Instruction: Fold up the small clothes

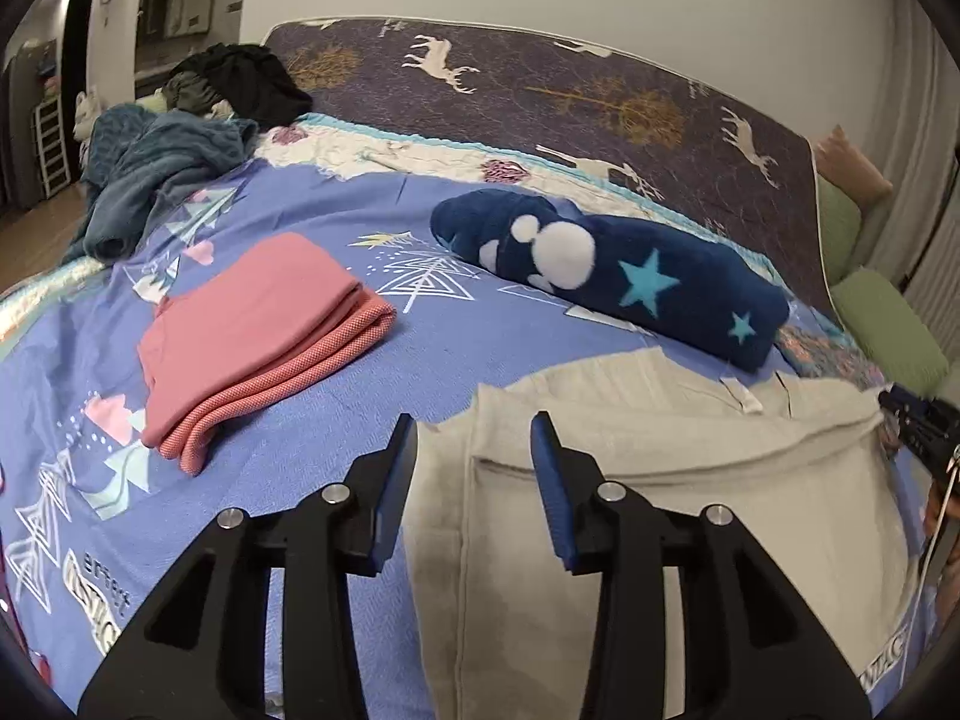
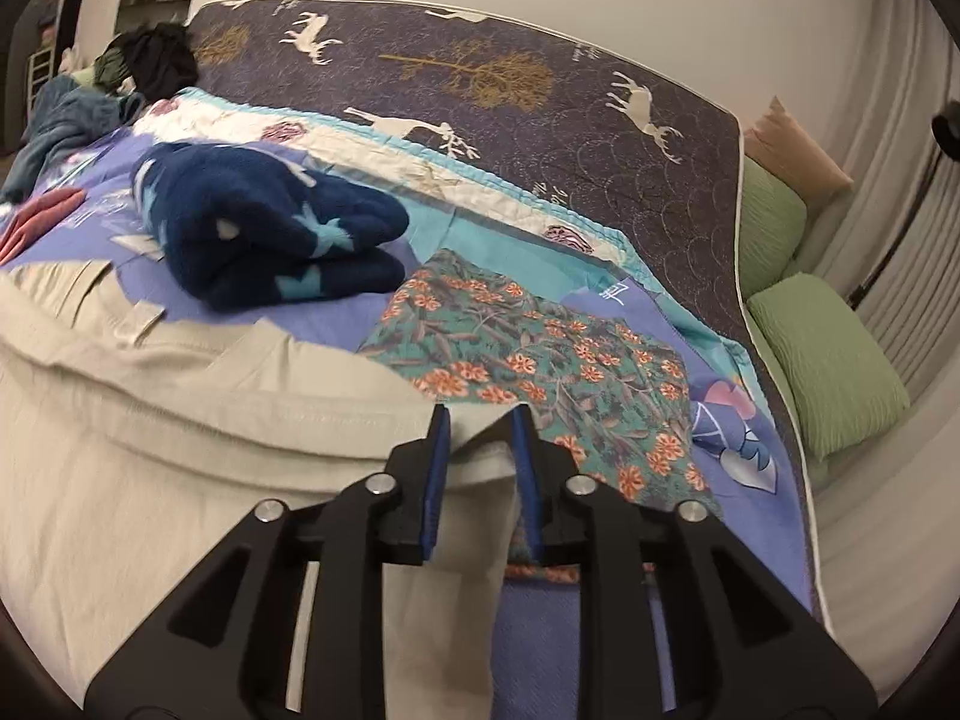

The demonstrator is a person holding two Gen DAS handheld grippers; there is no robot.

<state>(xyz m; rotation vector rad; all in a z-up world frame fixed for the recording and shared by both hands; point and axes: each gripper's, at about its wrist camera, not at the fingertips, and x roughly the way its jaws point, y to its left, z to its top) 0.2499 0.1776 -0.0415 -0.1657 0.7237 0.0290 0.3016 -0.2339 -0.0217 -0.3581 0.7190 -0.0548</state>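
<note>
Left gripper [image 1: 474,438] jaws spread, astride beige garment's [image 1: 660,468] left edge, right gripper [image 2: 480,426] jaws part-spread around its right edge fold, pinch uncertain, garment near bedspread's [image 1: 420,360] front edge, print unreadable

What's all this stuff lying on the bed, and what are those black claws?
Beige garment: one, spread flat at the near edge, under both grippers.
Pink garment: one, folded, left of the beige one.
Navy fleece: one, with stars and white dots, folded, behind the beige garment.
Floral cloth: one, teal and orange, flat, right of the beige garment.
Clothes heap: blue-grey and black, far left corner.
Pillows: two green, one tan, right of the bed.
Bedcover: blue, patterned.
Left gripper: black, jaws apart.
Right gripper: black, astride the beige garment's edge.
</note>
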